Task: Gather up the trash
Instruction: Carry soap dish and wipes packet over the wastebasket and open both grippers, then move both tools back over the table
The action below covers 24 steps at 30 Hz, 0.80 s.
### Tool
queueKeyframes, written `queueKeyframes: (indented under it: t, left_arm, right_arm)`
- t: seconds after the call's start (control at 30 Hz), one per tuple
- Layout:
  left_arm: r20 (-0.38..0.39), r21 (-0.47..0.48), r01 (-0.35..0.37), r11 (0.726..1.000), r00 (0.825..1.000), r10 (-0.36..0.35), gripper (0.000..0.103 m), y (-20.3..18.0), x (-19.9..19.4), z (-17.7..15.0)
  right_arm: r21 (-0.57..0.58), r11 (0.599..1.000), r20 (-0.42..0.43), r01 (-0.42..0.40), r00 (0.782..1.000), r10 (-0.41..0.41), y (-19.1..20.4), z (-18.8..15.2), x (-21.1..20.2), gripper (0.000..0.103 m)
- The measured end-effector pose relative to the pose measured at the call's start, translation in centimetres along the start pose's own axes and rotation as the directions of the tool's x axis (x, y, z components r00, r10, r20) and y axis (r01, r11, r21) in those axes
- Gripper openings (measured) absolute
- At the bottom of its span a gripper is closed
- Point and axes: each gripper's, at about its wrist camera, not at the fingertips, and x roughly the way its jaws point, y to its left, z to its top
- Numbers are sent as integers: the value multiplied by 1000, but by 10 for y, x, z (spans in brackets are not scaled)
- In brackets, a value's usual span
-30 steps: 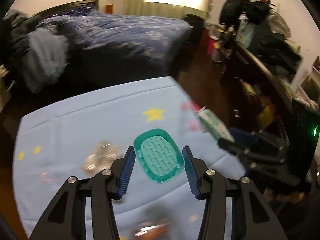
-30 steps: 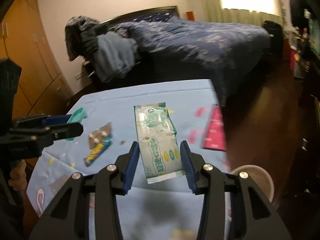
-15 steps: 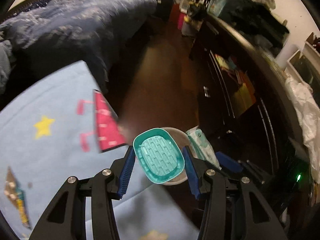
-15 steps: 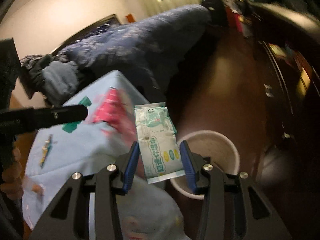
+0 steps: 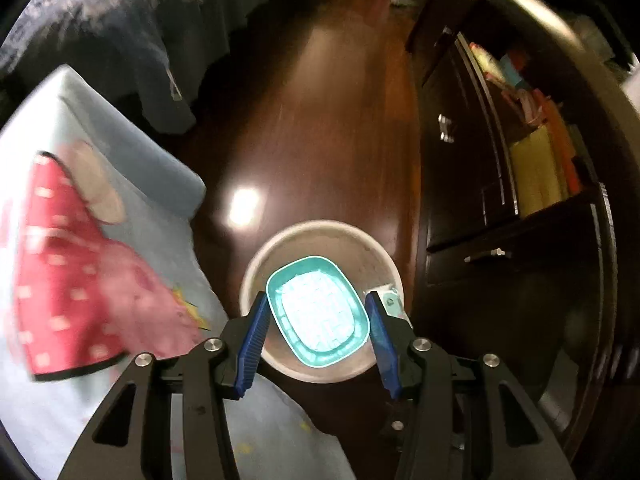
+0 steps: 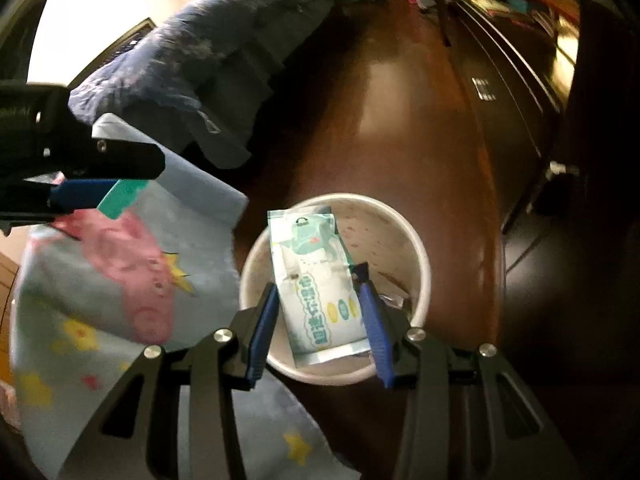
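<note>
My left gripper (image 5: pixel 316 334) is shut on a teal oval soap dish (image 5: pixel 316 312), which hangs right over the mouth of a white round bin (image 5: pixel 264 258) on the dark wood floor. In the right wrist view my right gripper (image 6: pixel 320 322) is shut on a pale green wet-wipe packet (image 6: pixel 316 284), also above the same white bin (image 6: pixel 416 248). The packet's corner (image 5: pixel 388 300) peeks past the left gripper's right finger. The left gripper with the teal dish (image 6: pixel 120 198) shows at the left edge of the right wrist view.
A table under a light blue cloth (image 5: pixel 132 168) with a pink-and-red cartoon print (image 5: pixel 60 280) stands just left of the bin. A bed with a dark blue quilt (image 6: pixel 224 40) lies beyond. Dark cabinets and shelves (image 5: pixel 500 152) line the right side.
Both grippers swung from above the table to the right and down, over the white bin. Each kept its grip: the teal dish on the left, the wipe packet on the right.
</note>
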Motion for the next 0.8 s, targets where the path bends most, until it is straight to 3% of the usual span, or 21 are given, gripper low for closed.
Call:
queueKeyframes:
  t: [0.17, 0.5, 0.53, 0.57, 0.6, 0.63, 0.7, 0.8]
  left_arm:
    - [-91, -36, -5, 999, 996, 2, 49, -9, 37, 6]
    - [-133, -33, -78, 996, 988, 73, 50, -8, 65, 8]
    - [-130, -45, -85, 995, 988, 79, 56, -7, 66, 9]
    - [-126, -59, -93, 994, 988, 85, 77, -4, 66, 10]
    - [-114, -75, -109, 991, 988, 100, 86, -2, 65, 10]
    - [-92, -88, -128, 988, 989, 120, 92, 0, 63, 11]
    - [-45, -100, -149, 984, 988, 145, 97, 2, 56, 12]
    - [-12, -101, -181, 978, 983, 181, 99, 4, 49, 14]
  right_arm:
    - [40, 999, -23, -3, 1000, 4, -16, -2, 25, 43]
    - [40, 999, -62, -7, 998, 10, -22, -6, 56, 46]
    - [30, 1000, -57, -5, 998, 6, -21, -6, 58, 46]
    - [24, 1000, -52, -9, 999, 10, -21, -7, 58, 59]
    - [12, 1000, -40, -12, 999, 13, -19, -8, 58, 72]
    - [1, 1000, -30, -13, 999, 13, -17, -9, 57, 76]
    - [-23, 1000, -13, -11, 1000, 11, -15, -10, 55, 93]
    - [-39, 999, 6, -14, 1000, 14, -12, -11, 51, 100]
